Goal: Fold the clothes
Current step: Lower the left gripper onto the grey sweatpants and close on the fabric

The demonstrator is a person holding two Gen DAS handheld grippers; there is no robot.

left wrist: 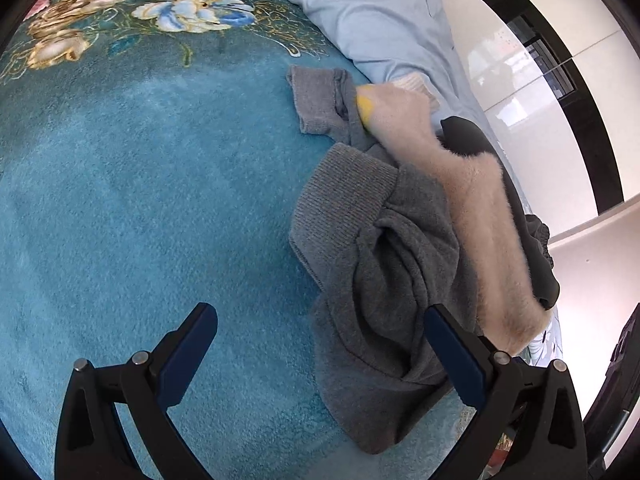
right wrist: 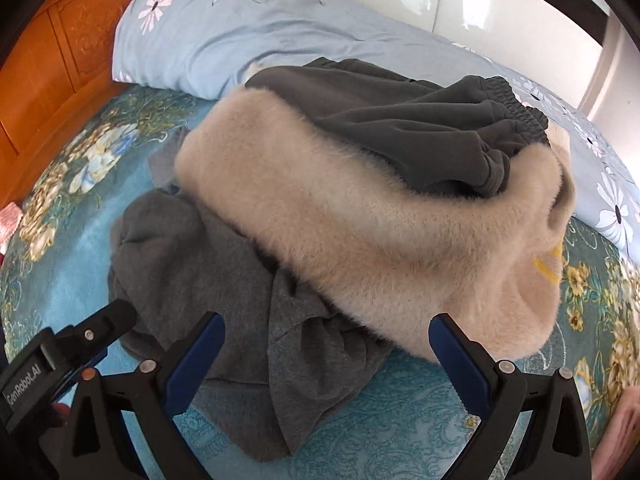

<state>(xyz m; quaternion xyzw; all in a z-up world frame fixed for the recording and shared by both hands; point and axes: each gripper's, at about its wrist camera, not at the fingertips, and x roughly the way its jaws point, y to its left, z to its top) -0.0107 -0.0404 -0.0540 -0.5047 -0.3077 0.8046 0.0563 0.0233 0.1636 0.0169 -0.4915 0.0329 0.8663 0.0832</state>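
spread over the bed is a plush teal blanket with gold and blue flowers (left wrist: 132, 184), and behind it runs a pale blue quilt printed with white daisies (right wrist: 224, 28) against a carved orange wooden headboard (right wrist: 52, 44). glossy white cabinet doors (left wrist: 532, 80) stand past the far side of the bed.

a heap of unfolded clothes lies on the blanket, close to the quilt. at the bottom is a crumpled grey knit sweatshirt with ribbed cuffs (left wrist: 372, 264), one sleeve stretched out flat toward the quilt. draped across it is a fluffy cream sweater with a yellow patch (right wrist: 360, 240), and on top of that sits a dark charcoal pair of trousers with an elastic waistband (right wrist: 400, 120).

the left claw (left wrist: 320, 344) has its blue-padded jaws spread wide and holds nothing; one finger is over bare blanket, the other over the near edge of the grey sweatshirt. whether that finger touches the cloth cannot be told. the right claw (right wrist: 326, 344) is likewise wide apart and empty, poised at the near side of the heap, where grey sweatshirt and cream sweater show between its fingers.
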